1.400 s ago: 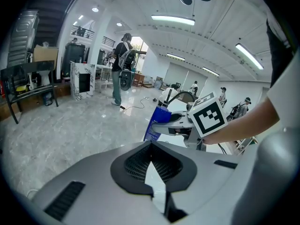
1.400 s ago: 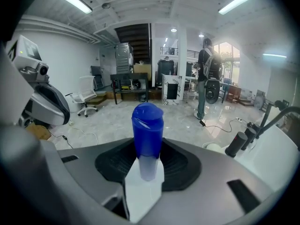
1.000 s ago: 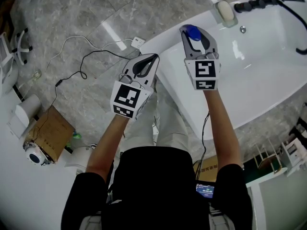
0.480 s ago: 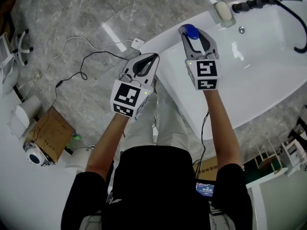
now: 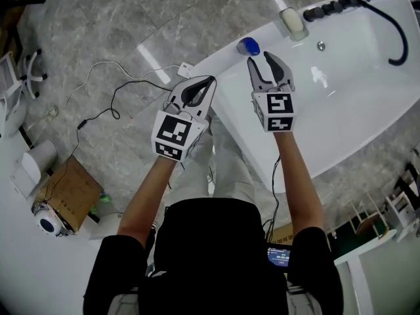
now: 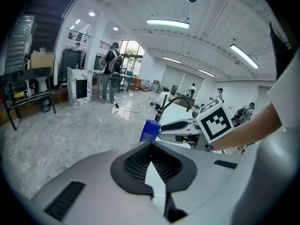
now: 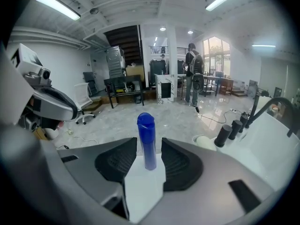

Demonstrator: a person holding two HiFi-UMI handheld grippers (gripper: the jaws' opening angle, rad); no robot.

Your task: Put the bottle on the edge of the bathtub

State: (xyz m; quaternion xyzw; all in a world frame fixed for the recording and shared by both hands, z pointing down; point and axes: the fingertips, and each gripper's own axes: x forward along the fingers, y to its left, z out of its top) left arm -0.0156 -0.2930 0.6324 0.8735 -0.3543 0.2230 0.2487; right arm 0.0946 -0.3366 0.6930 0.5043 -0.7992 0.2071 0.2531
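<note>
**Pos. check: bottle vs. jaws**

1. Item: the tall, slim blue plastic bottle with rounded cap [image 5: 249,46] stands upright on the flat white rim of the bathtub [image 5: 220,63]. Its base rests on the rim and its long axis is vertical. A pale soap dish [image 5: 291,21] sits further along the same rim, well apart from the bottle.

2. Right hand-held gripper [image 5: 260,58]: jaws spread, nothing gripped. In the right gripper view the bottle [image 7: 148,144] stands on the centre line between the two black pads, w/ a visible gap on each side, so there is no contact. In the head view the cap lies just ahead of the jaw tips, slightly toward the outer side of the tub.

3. Left hand-held gripper [image 5: 209,81]: jaws clenched together, empty. It is held outside the tub wall, well apart from the bottle. Its own view shows the bottle [image 6: 150,130] ahead and off to one side, beside the other unit.

4. Nearer unit: the right one, by a clear margin.

5. Status (est.): placement appears complete, w/ the bottle free-standing on the edge.

6. Next move (est.): back the right unit off straight along its jaw axis, away from the bottle. Keep the jaws spread and avoid any sideways swing.

7. Risk (est.): the bottle is tall on a narrow base. A nudge from either pad could tip it into the tub or off the rim to the floor.
</note>
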